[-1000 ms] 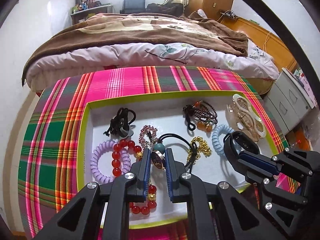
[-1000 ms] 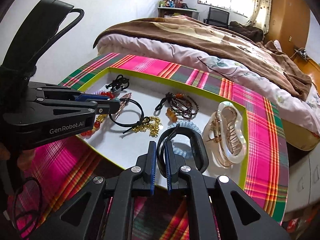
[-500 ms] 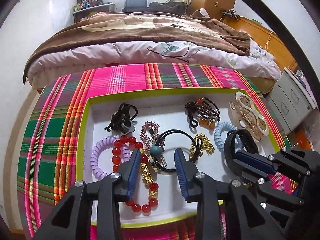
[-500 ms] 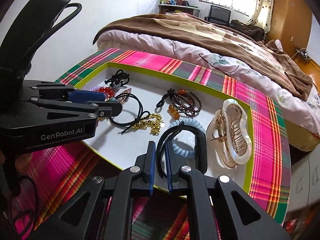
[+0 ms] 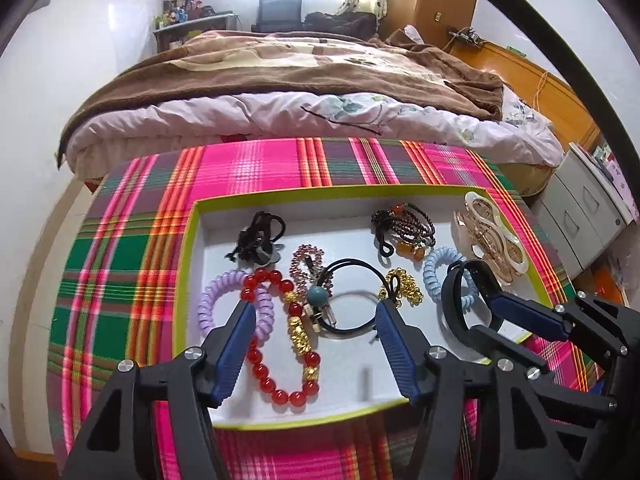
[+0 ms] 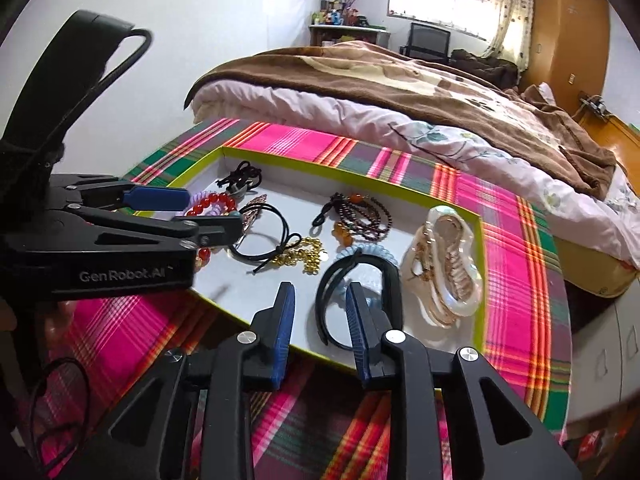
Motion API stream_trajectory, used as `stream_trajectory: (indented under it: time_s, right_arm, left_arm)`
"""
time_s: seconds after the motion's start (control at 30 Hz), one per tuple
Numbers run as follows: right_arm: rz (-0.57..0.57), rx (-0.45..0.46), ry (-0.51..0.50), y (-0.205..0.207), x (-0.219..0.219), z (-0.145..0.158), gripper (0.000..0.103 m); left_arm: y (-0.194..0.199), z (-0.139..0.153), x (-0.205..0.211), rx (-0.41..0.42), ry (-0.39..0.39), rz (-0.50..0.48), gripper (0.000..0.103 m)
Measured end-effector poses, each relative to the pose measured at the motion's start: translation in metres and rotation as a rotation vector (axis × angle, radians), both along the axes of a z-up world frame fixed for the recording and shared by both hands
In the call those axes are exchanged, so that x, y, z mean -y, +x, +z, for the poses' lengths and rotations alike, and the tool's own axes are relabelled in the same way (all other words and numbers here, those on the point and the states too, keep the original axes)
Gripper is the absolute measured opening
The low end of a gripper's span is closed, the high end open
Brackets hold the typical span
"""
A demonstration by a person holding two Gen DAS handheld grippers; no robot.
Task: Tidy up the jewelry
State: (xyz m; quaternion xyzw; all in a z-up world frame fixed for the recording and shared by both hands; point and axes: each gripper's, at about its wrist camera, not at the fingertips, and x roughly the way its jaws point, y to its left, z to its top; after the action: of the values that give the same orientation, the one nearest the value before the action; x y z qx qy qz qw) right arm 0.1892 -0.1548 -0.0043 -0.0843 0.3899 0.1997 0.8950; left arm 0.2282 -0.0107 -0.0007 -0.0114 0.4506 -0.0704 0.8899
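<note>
A white tray with a lime-green rim holds the jewelry on a plaid cloth. My left gripper hangs over the tray's front, its jaws opening. Under the gap lie a red bead bracelet and a black hair tie with a teal bead, neither pressed. My right gripper is also opening. One strand of a black band stands loose between its jaws, and the band loops round the right finger.
Also in the tray are a purple spiral tie, a gold chain, a pale blue spiral tie, a dark bead bracelet, a clear claw clip and a black cord piece. A bed lies beyond the table.
Both grippers went from shut to open. The left let go of the teal-bead hair tie, which now lies in the tray. The right released its pinch on the black band.
</note>
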Motion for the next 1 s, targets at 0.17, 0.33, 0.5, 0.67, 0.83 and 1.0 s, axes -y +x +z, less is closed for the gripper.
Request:
stream_trajectory:
  time_s: [0.17,0.33,0.5,0.67,0.83,1.0]
  right_arm:
    - [-0.035,0.005,0.033,-0.010,0.008,0.007,0.028]
    - [-0.071,0.013,0.077,-0.024,0.014,0.014,0.032]
    - [-0.113,0.036,0.106,-0.042,0.018,0.022,0.045]
    - [-0.137,0.052,0.111,-0.056,0.018,0.027,0.045]
    - [-0.151,0.052,0.136,-0.067,0.020,0.027,0.045]
    - [-0.159,0.052,0.151,-0.075,0.021,0.027,0.045]
  left_arm:
    - [-0.016,0.010,-0.005,0.015,-0.026,0.031,0.063]
    - [-0.034,0.016,-0.007,0.026,-0.017,0.055,0.063]
    - [-0.058,0.018,-0.007,0.044,0.016,0.077,0.064]
    - [-0.079,0.023,-0.005,0.061,0.034,0.101,0.064]
    - [-0.094,0.025,-0.003,0.067,0.051,0.119,0.064]
    - [-0.103,0.024,0.000,0.059,0.072,0.130,0.064]
